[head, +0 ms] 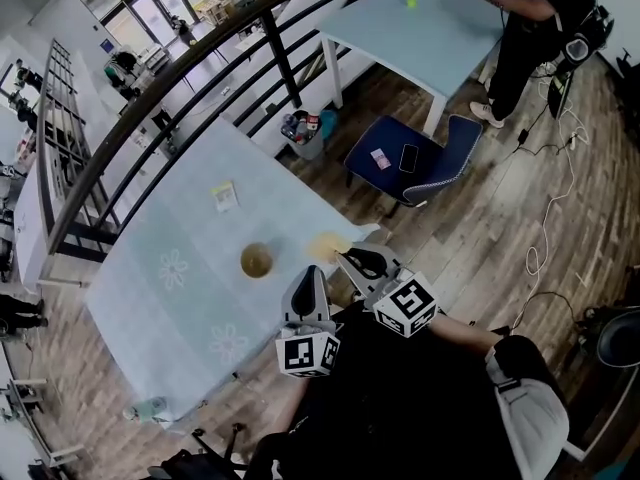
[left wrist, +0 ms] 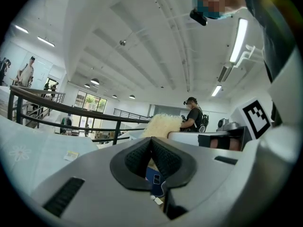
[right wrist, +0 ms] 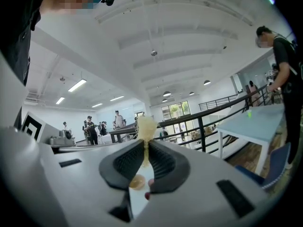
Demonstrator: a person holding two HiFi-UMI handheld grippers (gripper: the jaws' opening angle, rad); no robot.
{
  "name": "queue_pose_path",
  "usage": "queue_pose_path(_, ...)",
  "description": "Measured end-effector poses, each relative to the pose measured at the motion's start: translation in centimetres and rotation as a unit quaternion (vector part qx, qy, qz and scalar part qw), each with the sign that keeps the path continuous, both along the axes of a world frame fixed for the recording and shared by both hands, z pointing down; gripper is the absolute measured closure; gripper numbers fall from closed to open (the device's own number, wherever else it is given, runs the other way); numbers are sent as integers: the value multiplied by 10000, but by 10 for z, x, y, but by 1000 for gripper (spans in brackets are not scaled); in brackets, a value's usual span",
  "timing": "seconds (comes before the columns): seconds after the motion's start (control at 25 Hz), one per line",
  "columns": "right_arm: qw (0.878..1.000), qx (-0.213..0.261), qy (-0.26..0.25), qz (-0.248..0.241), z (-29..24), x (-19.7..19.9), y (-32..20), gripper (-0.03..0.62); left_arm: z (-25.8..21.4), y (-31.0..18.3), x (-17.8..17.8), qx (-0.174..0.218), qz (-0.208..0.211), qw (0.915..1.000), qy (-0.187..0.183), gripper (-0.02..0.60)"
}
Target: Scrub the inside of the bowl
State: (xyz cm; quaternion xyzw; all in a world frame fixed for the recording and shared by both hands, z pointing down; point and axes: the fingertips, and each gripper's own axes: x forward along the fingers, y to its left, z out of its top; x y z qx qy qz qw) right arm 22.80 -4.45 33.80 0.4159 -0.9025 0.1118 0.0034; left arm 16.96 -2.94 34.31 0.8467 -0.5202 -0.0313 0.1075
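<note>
So from the head view the bowl (head: 256, 261) just sits on the pale blue table (head: 180, 298) with the flower print, and neither tool is touching it. The right gripper (head: 347, 257) is off to its right near the table edge, and the left gripper (head: 311, 276) hangs a bit nearer the person. What you can't really judge from up there is the jaws. The right gripper view sorts that out: the right gripper (right wrist: 144, 148) is pinching a fluffy yellow scrubber (right wrist: 146, 126), which sticks up past the tips. The left gripper view shows the left gripper (left wrist: 151, 143) with its pads pressed together and nothing in between. You can also see that same scrubber (left wrist: 163, 126) from the side there, plus the other tool's marker cube (left wrist: 258, 117). Only the head view gives the small card (head: 224, 196) lying on the table beyond the bowl. Room-wise there's a wooden floor (head: 470, 228), a black railing (head: 200, 58) behind the table, a blue chair (head: 415, 163) with a phone (head: 408, 157) on the seat, and a second table (head: 420, 28) where a person (head: 540, 18) is standing.
</note>
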Motion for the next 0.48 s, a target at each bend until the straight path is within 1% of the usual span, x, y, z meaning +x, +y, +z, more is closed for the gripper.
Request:
queue_pose_path(0.2,9999,21,132,-53,3,-2,2,557,1,1,2,45,-19,10000,-25,568)
queue_pose_path(0.48,9999,-40,71,-148,6,-4,4,557,3,3,1,-12,-74,10000,-58,568)
